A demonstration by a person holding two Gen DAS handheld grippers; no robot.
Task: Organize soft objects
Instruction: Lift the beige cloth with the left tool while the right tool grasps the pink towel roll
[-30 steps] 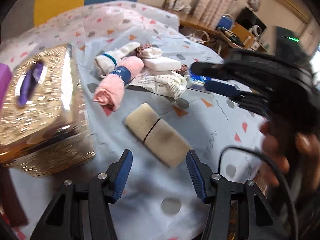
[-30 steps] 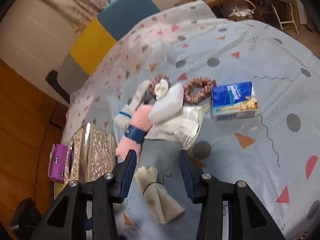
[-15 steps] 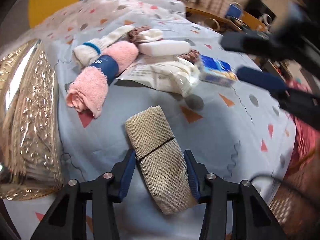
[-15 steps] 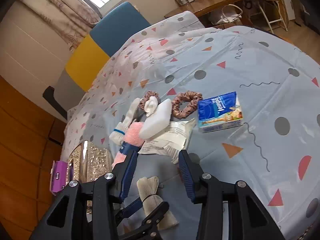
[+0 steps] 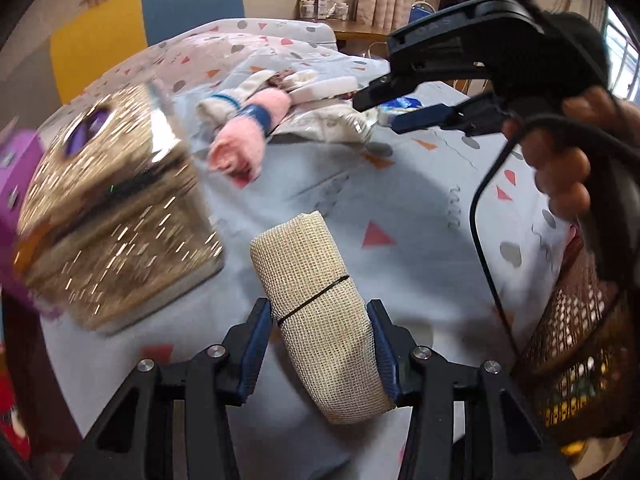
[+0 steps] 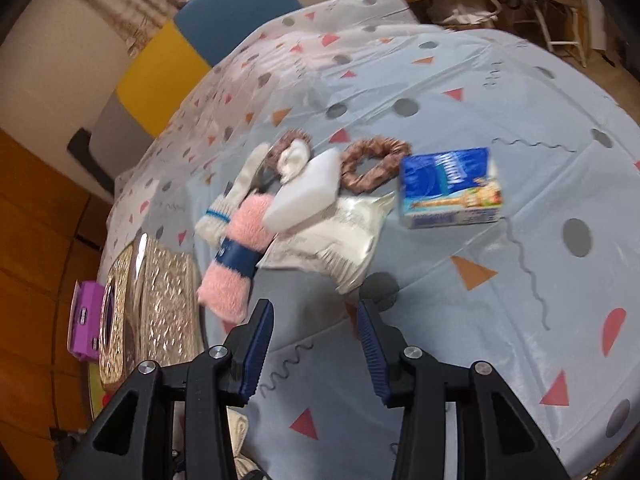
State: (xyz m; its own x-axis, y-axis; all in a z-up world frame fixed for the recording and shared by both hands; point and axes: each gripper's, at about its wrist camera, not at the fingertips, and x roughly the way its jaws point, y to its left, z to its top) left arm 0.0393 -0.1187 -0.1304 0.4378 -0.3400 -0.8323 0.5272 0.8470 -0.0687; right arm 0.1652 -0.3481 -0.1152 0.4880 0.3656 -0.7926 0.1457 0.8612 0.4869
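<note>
Clamping on the beige mesh roll, just right of the gold box.
Soft, light and springy by the look of it, the roll is pinched in the left gripper below its black band, the best hold. A wicker basket is seen right of the roll, contents unclear. The right gripper is held open, empty.

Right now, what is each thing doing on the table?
Left gripper: shut on the beige cloth roll.
Beige cloth roll: rolled, banded, held.
Right gripper: open, holding nothing.
Pink towel roll: rolled, lying flat.
Gold tissue box: closed, blurred.
Blue carton: lying on its side.
</note>
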